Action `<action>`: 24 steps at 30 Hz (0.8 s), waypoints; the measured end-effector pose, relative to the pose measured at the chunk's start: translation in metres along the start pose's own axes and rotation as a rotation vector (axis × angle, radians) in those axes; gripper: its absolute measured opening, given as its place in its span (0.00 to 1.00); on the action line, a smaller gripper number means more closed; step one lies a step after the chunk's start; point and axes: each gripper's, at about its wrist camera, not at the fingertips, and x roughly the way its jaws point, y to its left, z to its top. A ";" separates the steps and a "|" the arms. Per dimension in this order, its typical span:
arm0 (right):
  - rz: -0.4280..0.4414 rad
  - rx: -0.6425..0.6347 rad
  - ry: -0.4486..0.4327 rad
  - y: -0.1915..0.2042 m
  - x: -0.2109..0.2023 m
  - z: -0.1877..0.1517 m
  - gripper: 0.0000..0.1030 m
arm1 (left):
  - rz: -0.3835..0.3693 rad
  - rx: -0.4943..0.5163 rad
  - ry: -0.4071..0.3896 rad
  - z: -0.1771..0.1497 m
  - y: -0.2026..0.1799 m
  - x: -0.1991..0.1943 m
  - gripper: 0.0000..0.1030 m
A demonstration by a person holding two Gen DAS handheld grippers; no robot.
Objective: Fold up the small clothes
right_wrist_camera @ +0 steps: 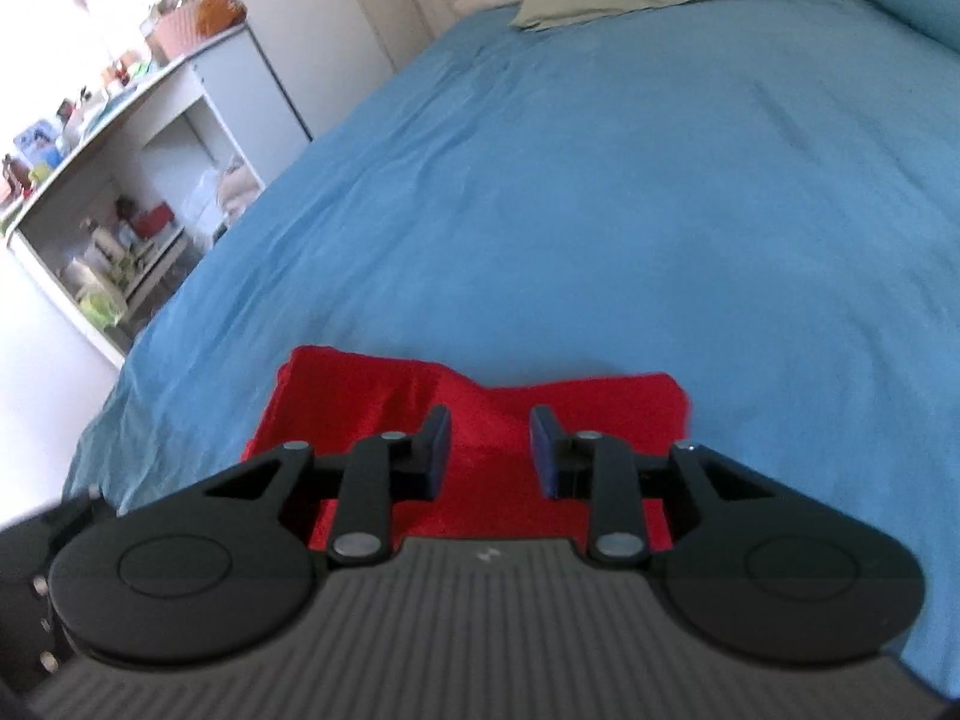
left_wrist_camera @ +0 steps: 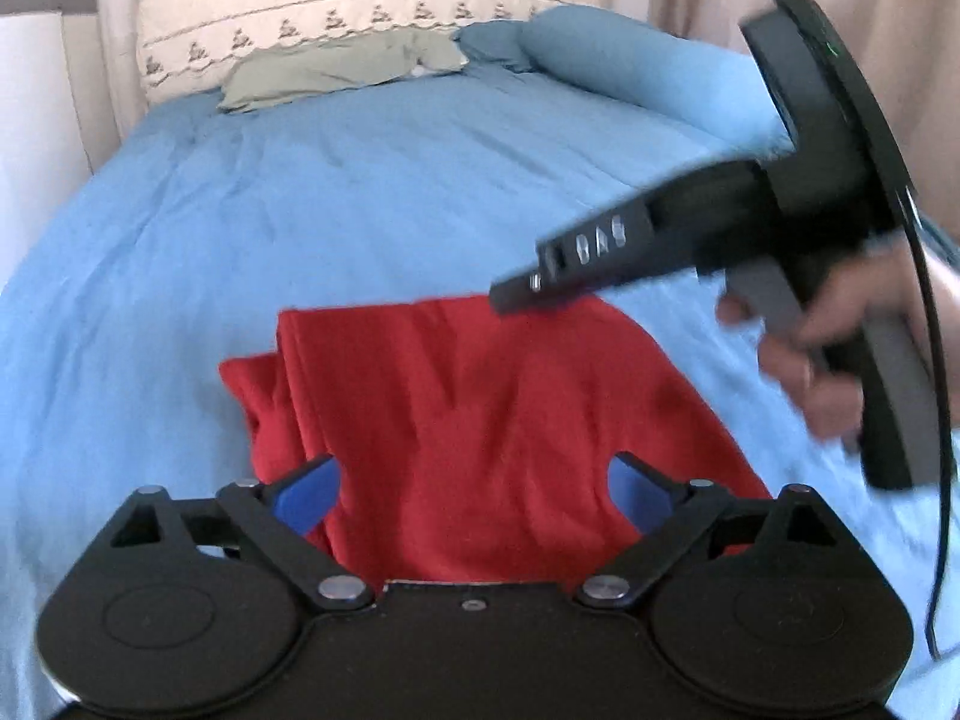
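While both grippers' jaws gape — one red garment (left_wrist_camera: pixel 480 420) on blue bedspread (left_wrist_camera: pixel 300 210), two pillows behind.

I count one red garment (left_wrist_camera: pixel 480 420) on one blue bedspread (left_wrist_camera: pixel 300 210). At the far end I see three pillows: one cream (left_wrist_camera: pixel 336 6), one green (left_wrist_camera: pixel 336 69), one blue (left_wrist_camera: pixel 630 66). Two grippers: left (left_wrist_camera: pixel 474 495), right (right_wrist_camera: pixel 489 450). One shelf unit (right_wrist_camera: pixel 138 180), far left.
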 end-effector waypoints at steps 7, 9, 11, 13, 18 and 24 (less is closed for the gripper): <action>0.008 0.029 0.049 -0.014 0.015 -0.014 0.43 | 0.007 -0.026 0.093 -0.001 0.012 0.046 0.99; 0.023 0.034 0.040 -0.012 0.005 -0.011 0.45 | 0.011 -0.024 0.102 -0.001 0.010 0.039 0.99; 0.040 0.053 0.019 -0.012 -0.014 -0.009 0.61 | 0.017 -0.036 0.114 0.001 0.010 0.027 0.99; 0.032 0.049 -0.007 -0.009 -0.037 -0.014 0.73 | 0.037 -0.046 0.142 -0.002 0.008 0.015 0.99; -0.014 0.031 0.019 -0.004 -0.083 -0.045 0.84 | 0.061 -0.059 0.259 -0.019 0.000 -0.008 0.99; -0.060 0.042 0.115 -0.005 -0.084 -0.083 0.85 | 0.072 -0.100 0.324 -0.046 -0.003 -0.006 1.00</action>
